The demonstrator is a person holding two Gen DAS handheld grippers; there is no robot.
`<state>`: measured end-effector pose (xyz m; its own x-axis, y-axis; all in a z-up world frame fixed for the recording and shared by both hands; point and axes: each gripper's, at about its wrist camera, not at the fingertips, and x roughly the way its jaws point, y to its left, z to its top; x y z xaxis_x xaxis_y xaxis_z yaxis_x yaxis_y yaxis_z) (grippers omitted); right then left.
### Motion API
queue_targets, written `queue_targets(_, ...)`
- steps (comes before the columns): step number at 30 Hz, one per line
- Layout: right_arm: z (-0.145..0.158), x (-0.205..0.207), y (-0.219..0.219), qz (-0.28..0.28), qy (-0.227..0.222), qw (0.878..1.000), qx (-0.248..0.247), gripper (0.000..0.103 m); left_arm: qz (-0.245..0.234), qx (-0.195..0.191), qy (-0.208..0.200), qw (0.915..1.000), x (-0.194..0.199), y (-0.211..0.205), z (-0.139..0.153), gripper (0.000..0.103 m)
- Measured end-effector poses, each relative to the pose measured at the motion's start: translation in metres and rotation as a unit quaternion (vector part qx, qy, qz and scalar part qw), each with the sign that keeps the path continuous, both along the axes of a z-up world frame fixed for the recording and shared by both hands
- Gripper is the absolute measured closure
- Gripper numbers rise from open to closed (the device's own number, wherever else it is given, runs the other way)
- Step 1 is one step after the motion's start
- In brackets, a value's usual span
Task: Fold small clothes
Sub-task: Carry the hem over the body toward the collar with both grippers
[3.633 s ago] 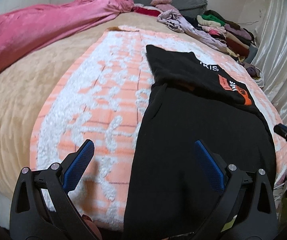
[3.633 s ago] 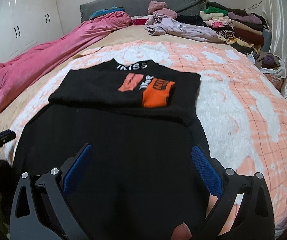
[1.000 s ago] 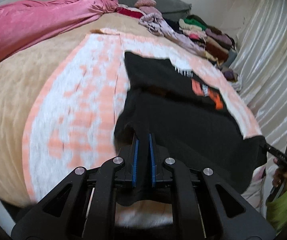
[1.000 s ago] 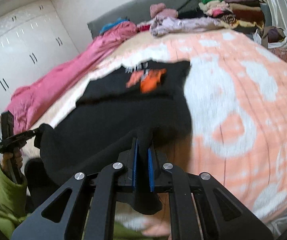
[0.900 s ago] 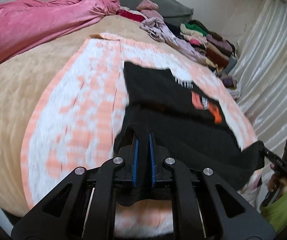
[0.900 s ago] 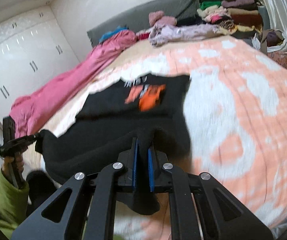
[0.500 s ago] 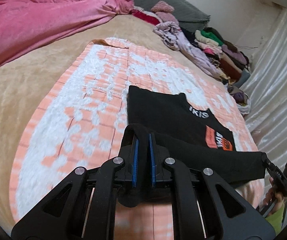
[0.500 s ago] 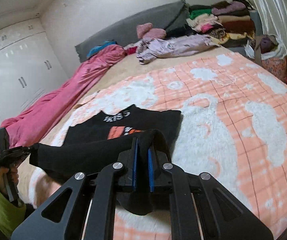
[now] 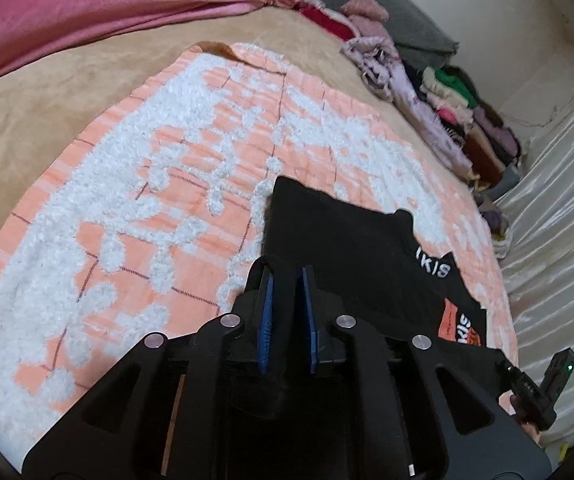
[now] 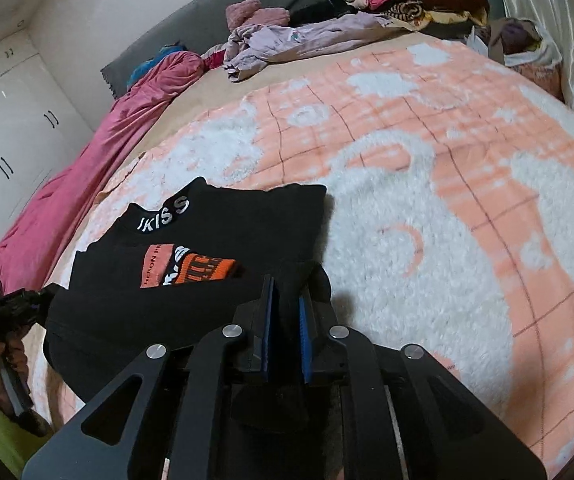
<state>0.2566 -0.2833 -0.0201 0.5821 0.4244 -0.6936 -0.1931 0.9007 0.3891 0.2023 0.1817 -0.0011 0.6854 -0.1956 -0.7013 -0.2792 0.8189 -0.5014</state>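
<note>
The black shirt (image 10: 223,240) lies doubled on the orange blanket (image 10: 467,168); left gripper (image 9: 287,280) and right gripper (image 10: 285,288) – jaws opening – each pinch its hem.

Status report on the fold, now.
Left hand-held gripper and right hand-held gripper opening, hem corners between pads. Black shirt folded upward on blanket. Nothing obstructing.
</note>
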Motion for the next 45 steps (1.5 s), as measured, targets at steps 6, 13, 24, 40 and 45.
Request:
queue_targets(6,0.020,-0.022,-0.005,-0.019,-0.043,0.998,-0.035,0.064,0.013,0.065,-0.049,0.9966,-0.021,0.007,0.021,0.083)
queue_targets(13,0.045,-0.068,0.025,0.043,-0.103,0.991,-0.073,0.064,-0.076,0.129,-0.085,0.9850,-0.052,-0.042,0.045,0.080)
queue_targets(24,0.004,-0.104,0.092,0.161,-0.050,0.980,-0.103,0.074,-0.233,0.171,-0.034,0.9567,-0.071,-0.145,-0.010,0.078)
queue_targets(40,-0.002,-0.076,0.115,0.160,-0.084,0.972,-0.148,0.074,-0.211,0.213,-0.067,0.9516,-0.052,-0.144,-0.008,0.074)
queue_targets(45,0.014,-0.074,0.108,0.150,-0.107,0.975,-0.123,0.074,-0.209,0.201,-0.085,0.9534,-0.033,-0.143,0.006,0.072)
